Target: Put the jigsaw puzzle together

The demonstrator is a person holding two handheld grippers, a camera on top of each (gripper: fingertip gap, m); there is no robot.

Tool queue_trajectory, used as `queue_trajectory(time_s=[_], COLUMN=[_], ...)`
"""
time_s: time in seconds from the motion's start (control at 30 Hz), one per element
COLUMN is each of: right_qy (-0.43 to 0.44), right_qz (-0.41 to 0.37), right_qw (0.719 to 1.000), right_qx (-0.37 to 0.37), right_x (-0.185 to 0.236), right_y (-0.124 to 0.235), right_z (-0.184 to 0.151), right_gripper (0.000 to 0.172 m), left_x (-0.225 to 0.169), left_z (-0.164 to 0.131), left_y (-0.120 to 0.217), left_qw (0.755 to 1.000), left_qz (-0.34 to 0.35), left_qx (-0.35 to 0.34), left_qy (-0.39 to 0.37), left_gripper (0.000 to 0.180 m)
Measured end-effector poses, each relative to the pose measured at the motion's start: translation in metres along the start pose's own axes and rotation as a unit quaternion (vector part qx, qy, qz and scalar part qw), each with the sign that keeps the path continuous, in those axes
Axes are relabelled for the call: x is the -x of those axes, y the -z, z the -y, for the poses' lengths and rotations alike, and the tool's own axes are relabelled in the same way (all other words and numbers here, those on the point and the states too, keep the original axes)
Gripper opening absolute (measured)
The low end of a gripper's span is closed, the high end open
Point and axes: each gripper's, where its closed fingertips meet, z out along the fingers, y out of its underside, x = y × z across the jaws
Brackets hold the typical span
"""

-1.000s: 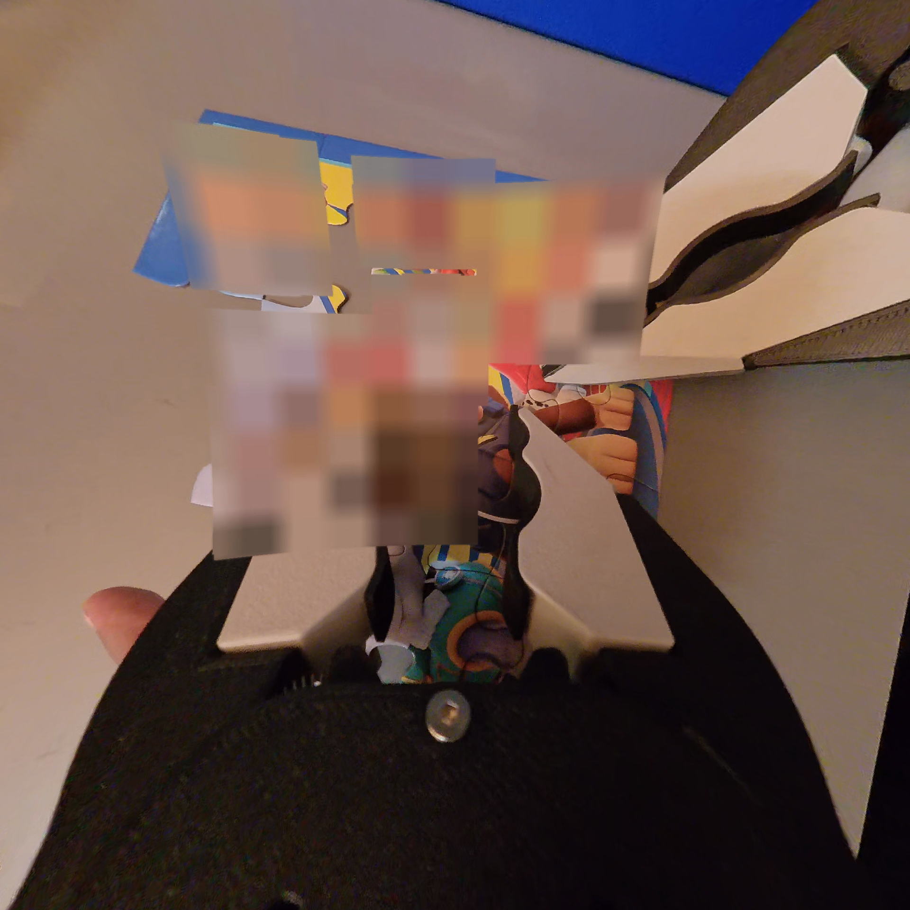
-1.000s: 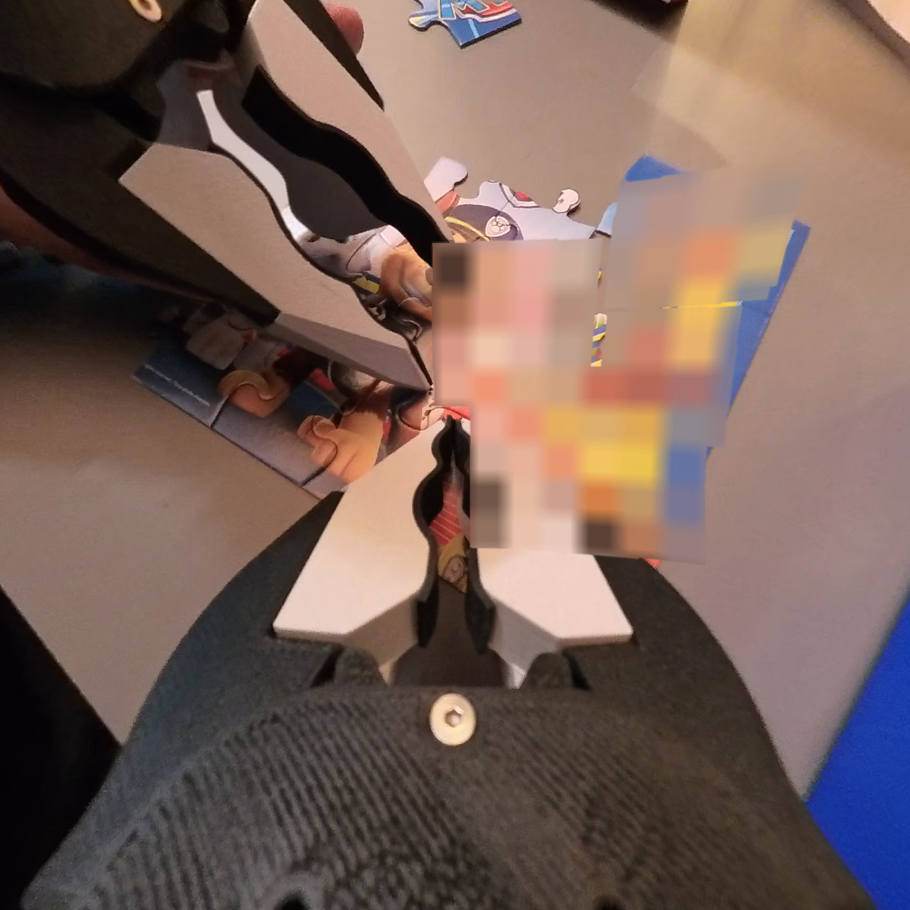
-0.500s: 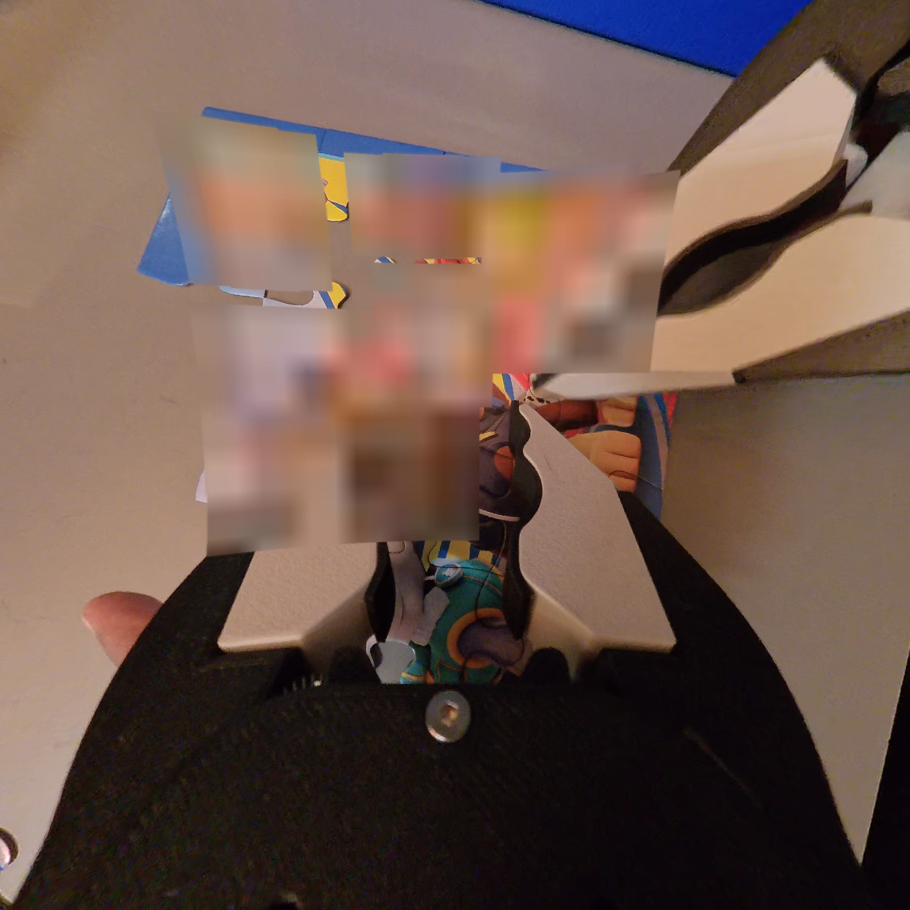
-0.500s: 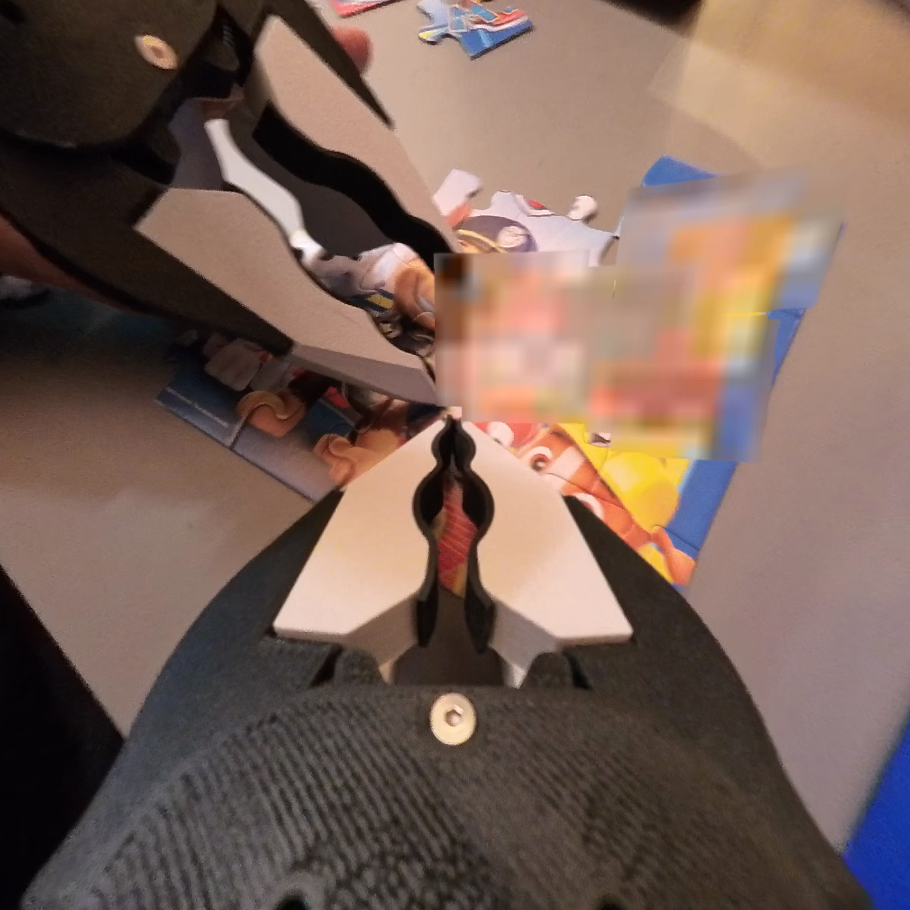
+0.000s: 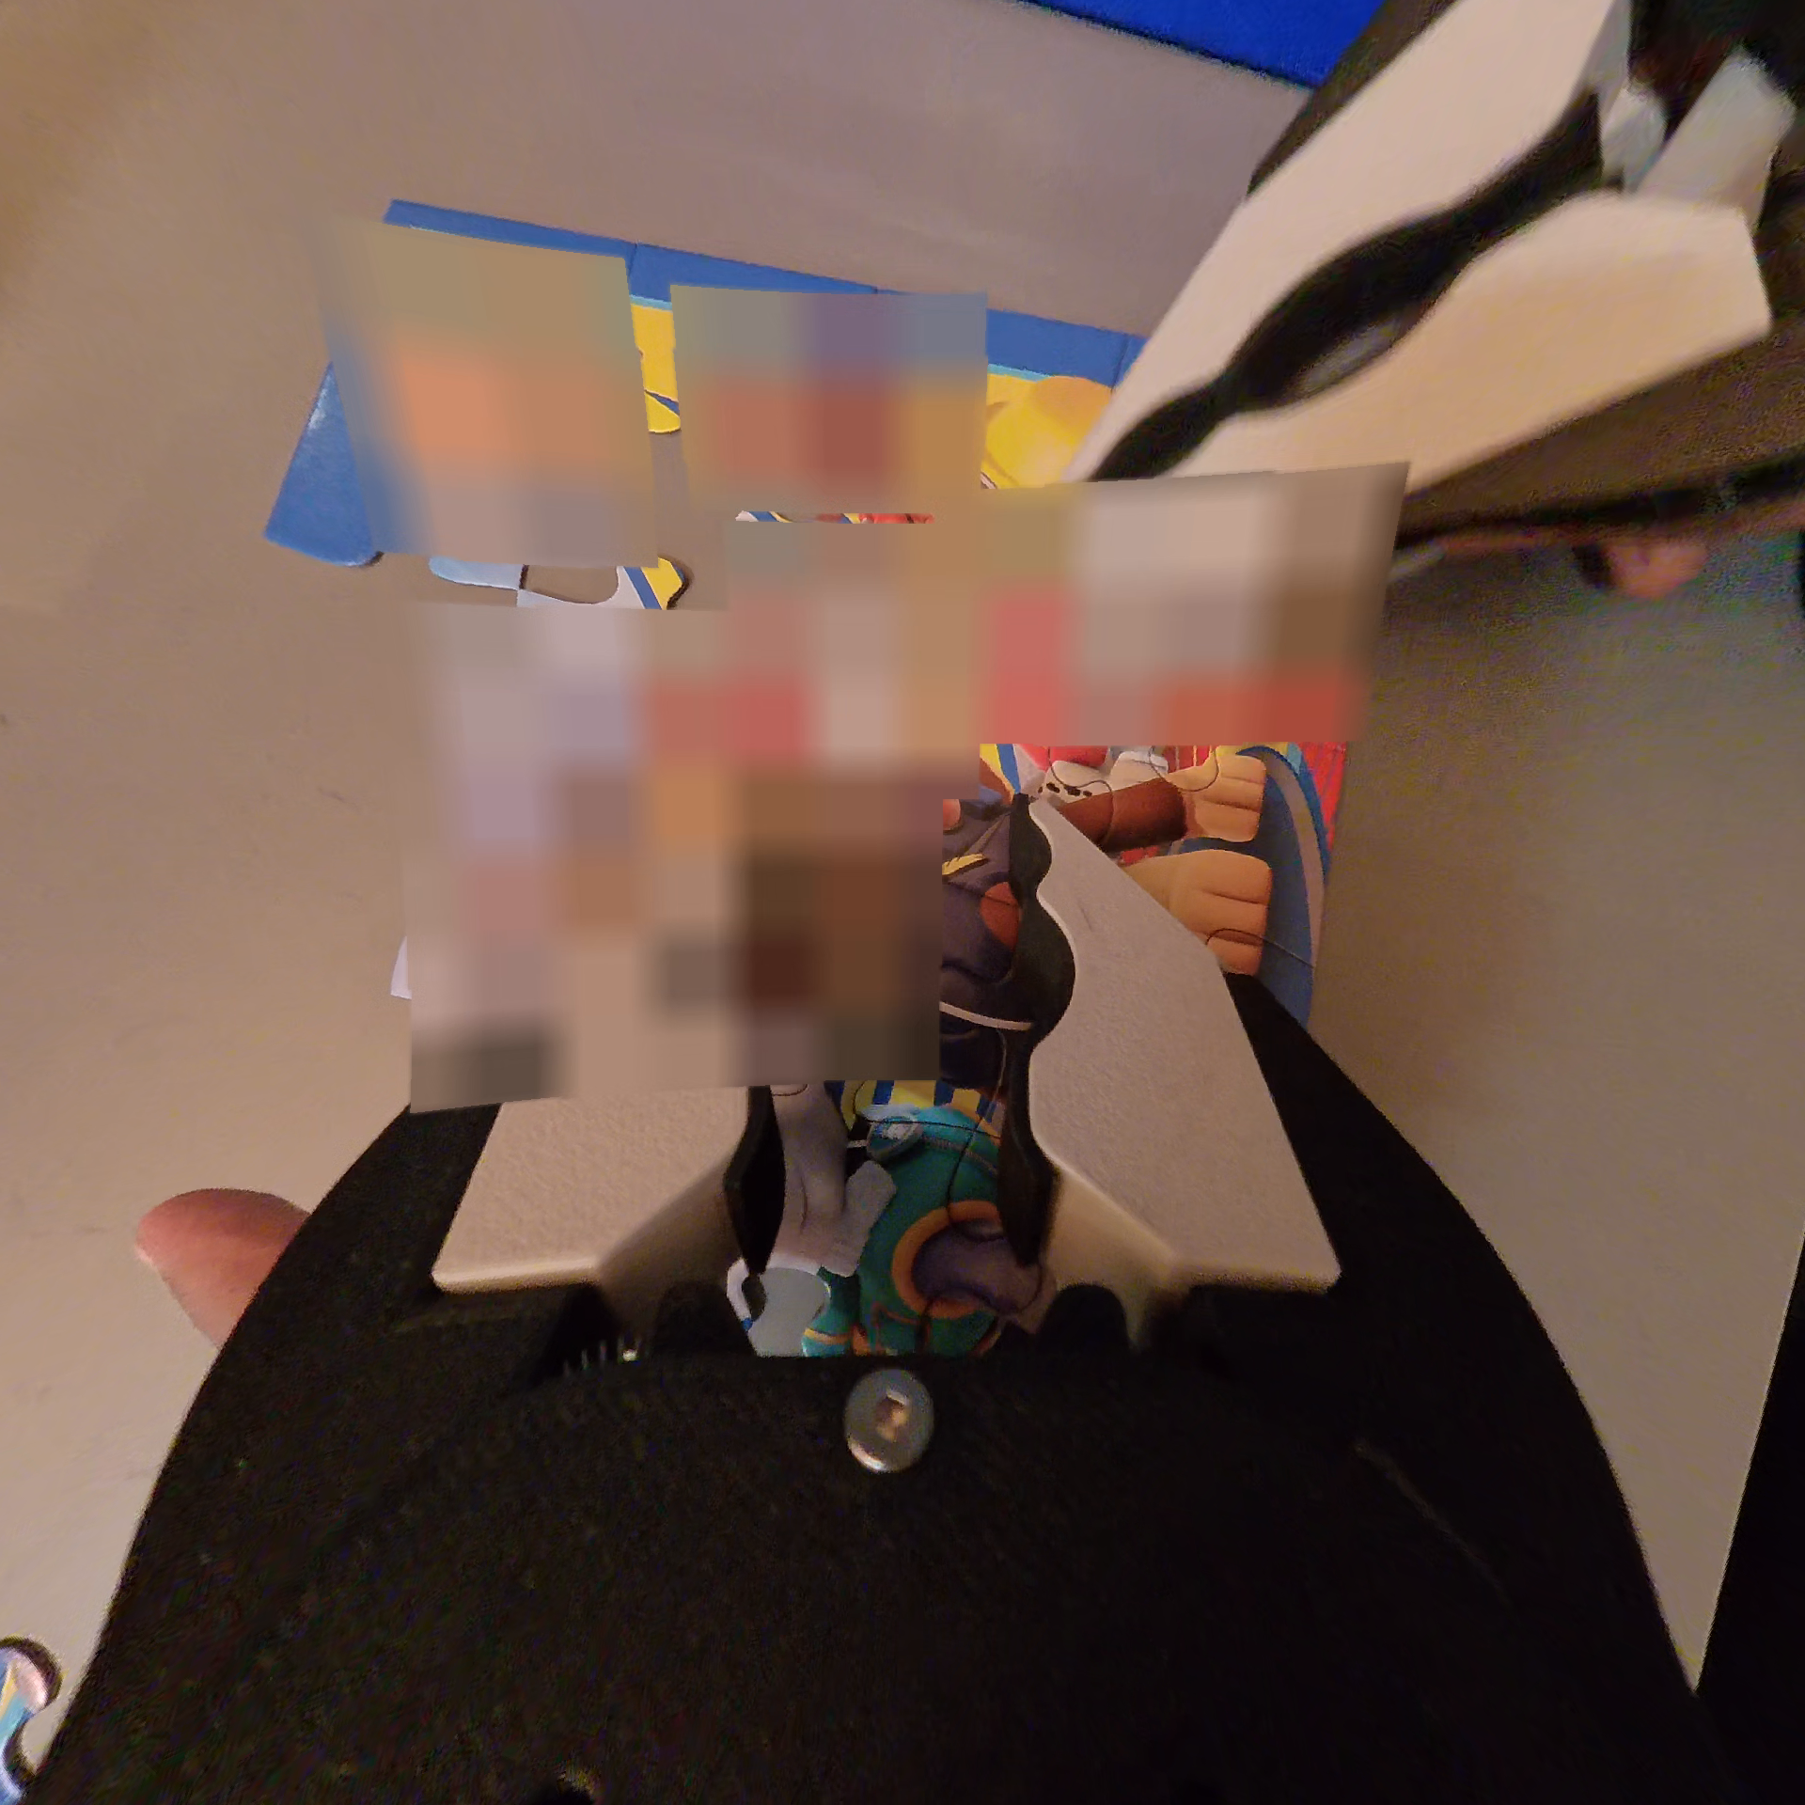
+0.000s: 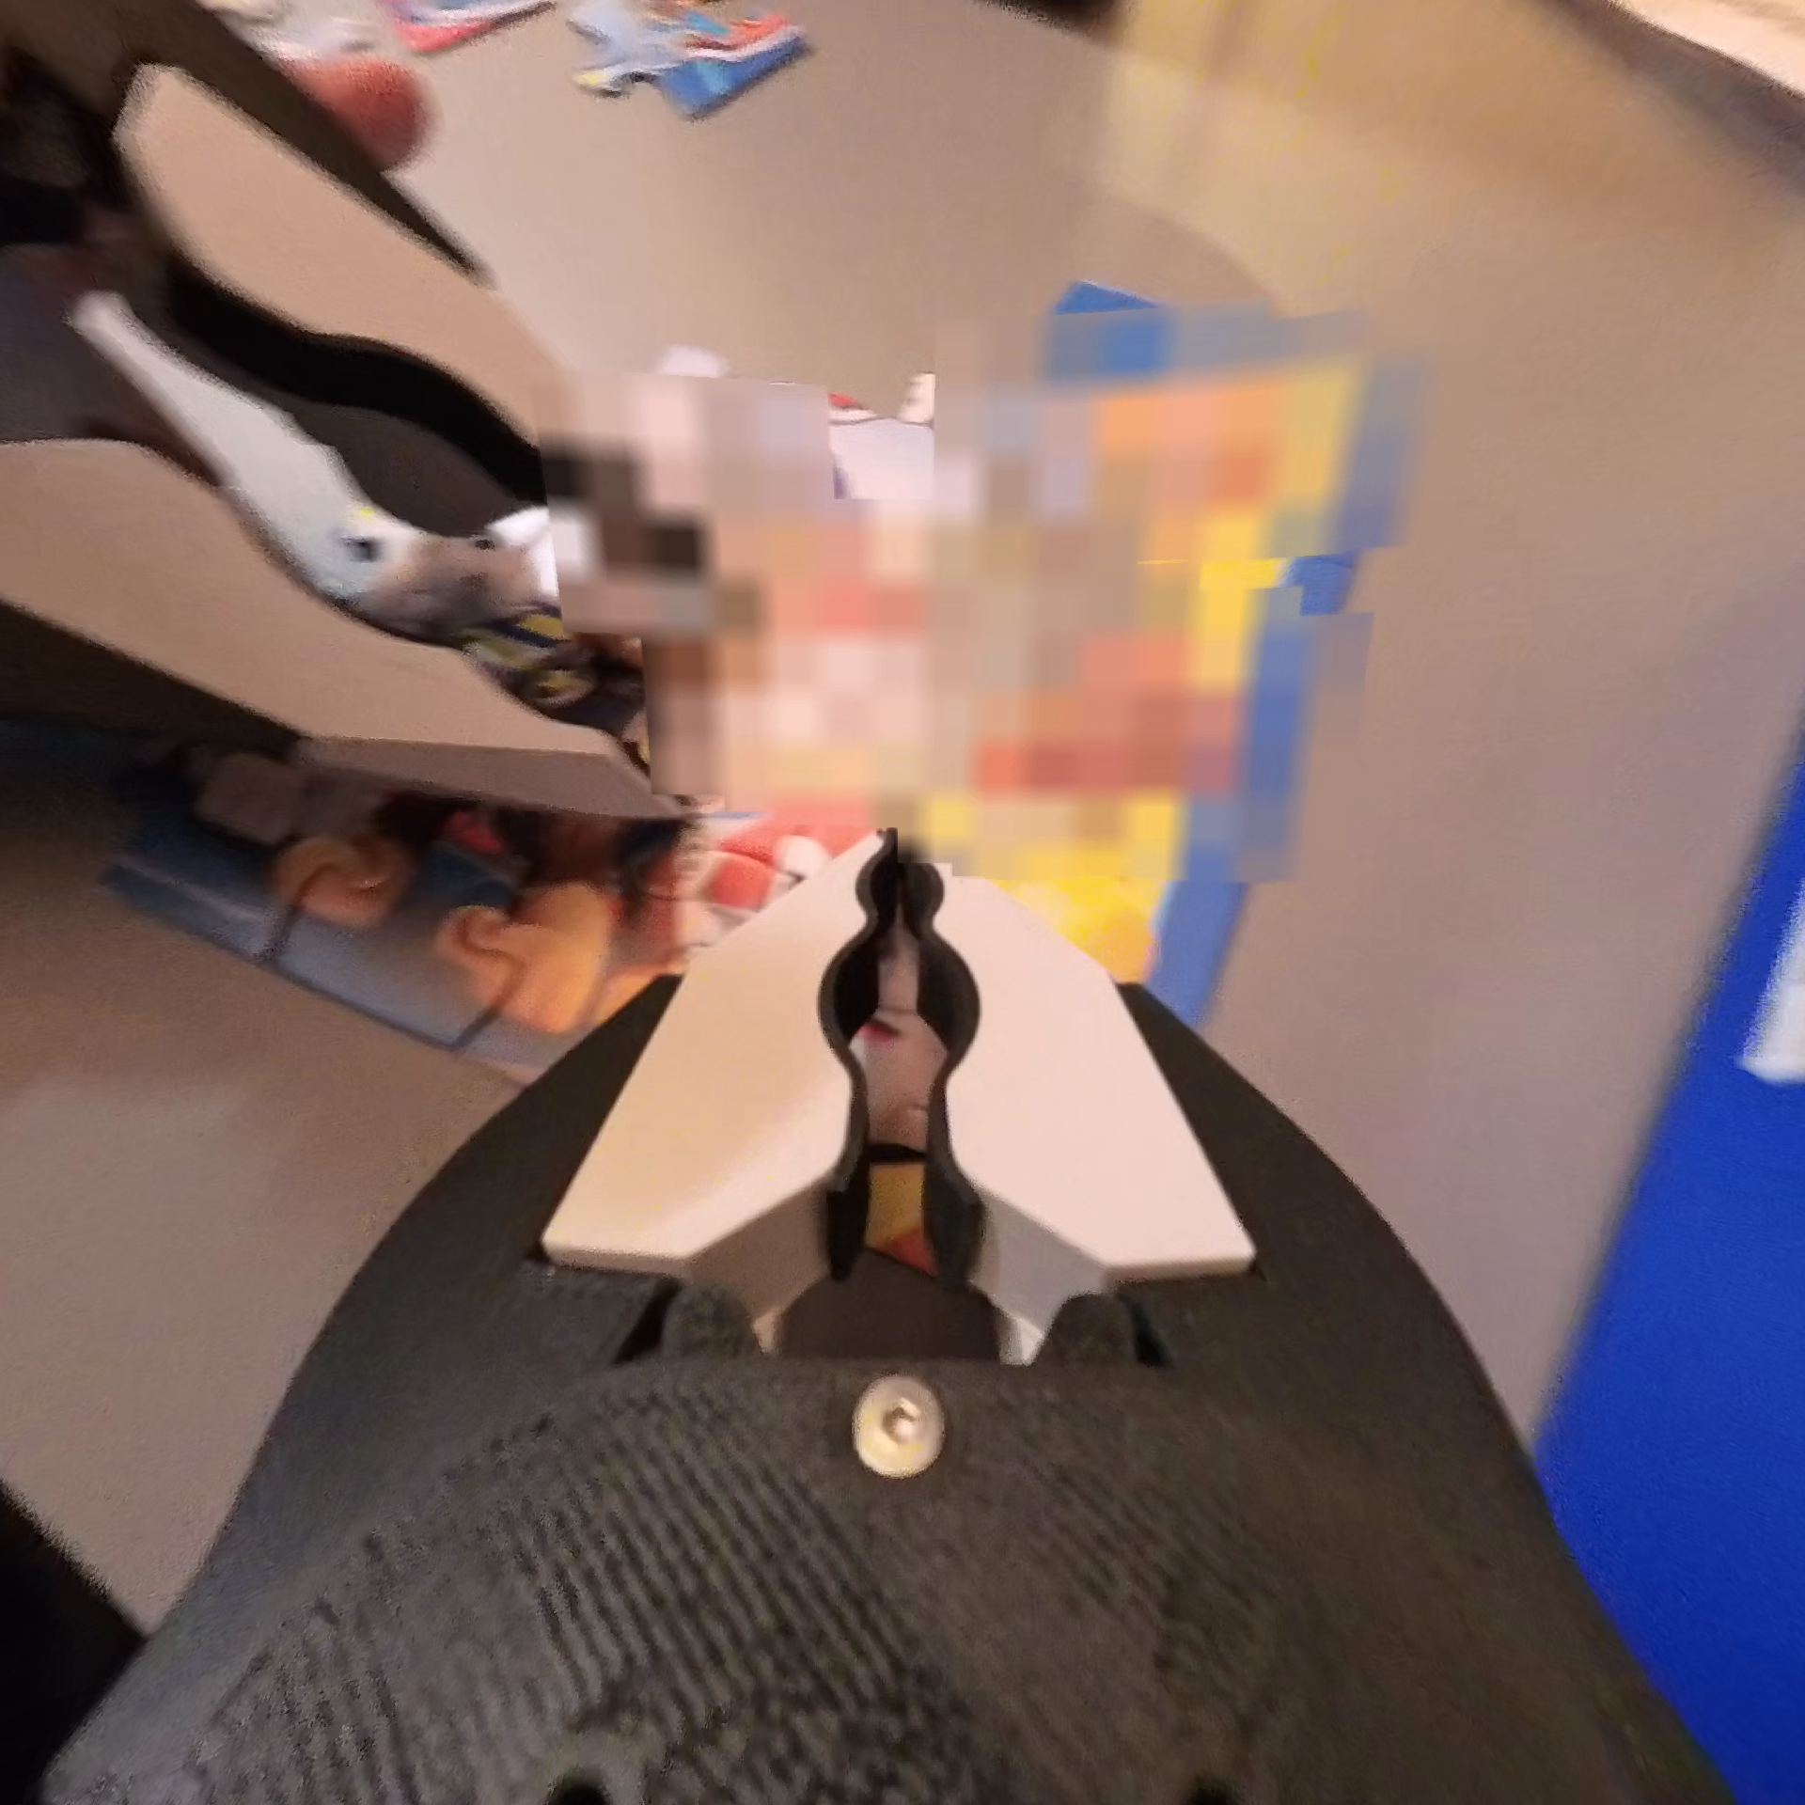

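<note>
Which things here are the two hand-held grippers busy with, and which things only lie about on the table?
At the grippers:
- colourful cartoon cardboard jigsaw puzzle, joined, lying flat under both
- left hand-held gripper, fingers apart above it
- right hand-held gripper, fingertips together over its edge

Lying about:
- loose blue jigsaw pieces, far off on the beige table
- blue panel beside the table

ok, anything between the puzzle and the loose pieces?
No: bare table between puzzle and loose pieces, in the right wrist view.
</note>
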Motion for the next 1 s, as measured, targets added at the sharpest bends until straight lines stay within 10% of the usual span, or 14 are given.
queue_trajectory(time_s=[0.13,0.33,0.57,1.0], right_qy=[-0.02,-0.002,-0.032,-0.094], right_qz=[-0.073,0.035,-0.126,-0.138], right_qw=[0.997,0.999,0.992,0.986], right_qx=[0.01,-0.006,0.006,-0.008], right_x=[-0.028,0.034,-0.041,-0.044], right_y=[0.01,-0.005,0.019,0.04], right_z=[-0.008,0.004,-0.017,-0.034], right_gripper=[0.0,0.0,0.0,0.0], left_x=[0.0,0.0,0.002,0.002], left_z=[0.0,0.0,0.0,-0.017], left_y=[0.0,0.0,0.0,0.02], left_qw=[1.0,1.0,1.0,0.999], left_qz=[-0.002,-0.001,0.0,-0.02], left_qx=[-0.004,-0.002,-0.004,0.002], left_qy=[0.0,-0.001,0.001,0.025], left_gripper=[0.05,0.049,0.046,0.066])
